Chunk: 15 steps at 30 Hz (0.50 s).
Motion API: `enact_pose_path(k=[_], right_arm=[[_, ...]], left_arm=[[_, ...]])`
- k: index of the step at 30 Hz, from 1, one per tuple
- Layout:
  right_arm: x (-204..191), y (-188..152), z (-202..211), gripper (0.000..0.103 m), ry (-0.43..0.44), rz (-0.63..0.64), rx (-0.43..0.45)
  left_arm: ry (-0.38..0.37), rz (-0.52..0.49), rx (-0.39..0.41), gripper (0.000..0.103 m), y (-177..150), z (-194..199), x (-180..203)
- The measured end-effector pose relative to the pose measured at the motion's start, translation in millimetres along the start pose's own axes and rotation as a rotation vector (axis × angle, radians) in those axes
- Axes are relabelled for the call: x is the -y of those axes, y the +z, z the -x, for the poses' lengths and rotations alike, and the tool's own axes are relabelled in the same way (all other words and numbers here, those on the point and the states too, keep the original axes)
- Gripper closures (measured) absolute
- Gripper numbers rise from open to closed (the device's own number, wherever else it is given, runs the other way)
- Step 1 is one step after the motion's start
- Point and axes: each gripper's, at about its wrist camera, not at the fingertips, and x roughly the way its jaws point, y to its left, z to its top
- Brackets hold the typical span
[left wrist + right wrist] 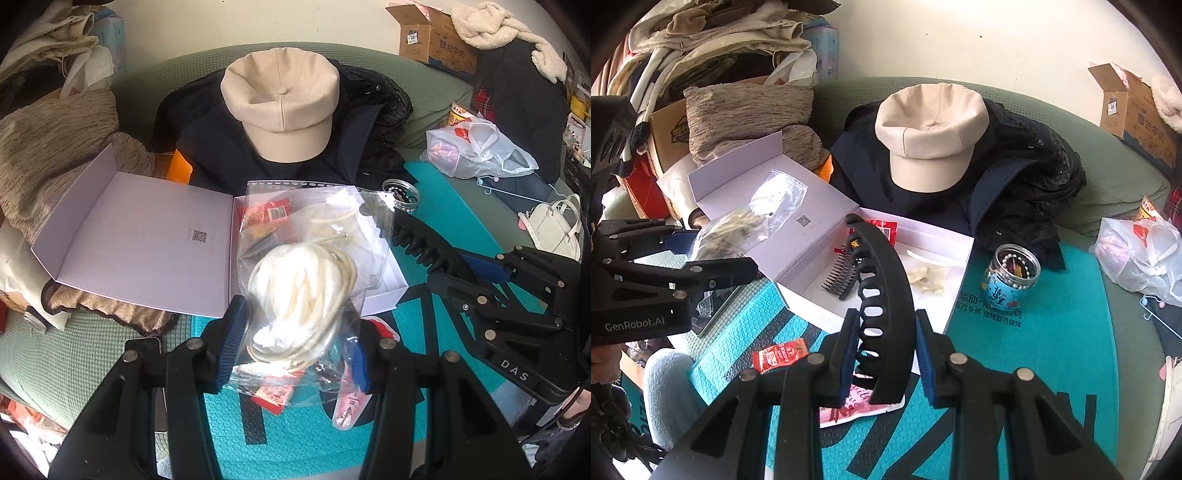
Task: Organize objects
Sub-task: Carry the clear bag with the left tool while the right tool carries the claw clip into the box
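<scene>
A: Starting big: what is lying under everything?

B: A teal mat [1052,332] is covering the surface, and the white box [147,236] is sitting open on it with its lid folded back flat. A beige cap [280,99] is resting on a dark jacket [1027,192] just behind the box.

A: And what are the two tools carrying?

B: The left gripper [295,347] is pinching a clear plastic bag [306,258] stuffed with something pale and coiled; the bag is hanging directly over the box tray. The right gripper [886,354] is clamping a black hair clip [882,295] by its near end.

A: How is the clip lying relative to the box?

B: Its long axis is running straight out along the fingers, away from the hand, with the far tip reaching over the tray. Another comb-toothed clip [840,277] and a red packet [886,229] are already sitting inside.

A: So which hand is nearer the drop?

B: I'm judging them about even, both poised over the tray. A small bead jar [1012,273] is standing just beside the box's right edge, so the right hand is probably needing to keep clear of it.
</scene>
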Motion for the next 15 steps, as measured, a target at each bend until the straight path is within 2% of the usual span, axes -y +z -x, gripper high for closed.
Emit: enact_pose_path(k=[15], right_arm=[[17.9,24.5,-53.9,0.074,-0.015,-0.013,-0.017]], left_arm=[[-0.022,0.000,-0.034,0.055,36.3,-71.1,-5.7]])
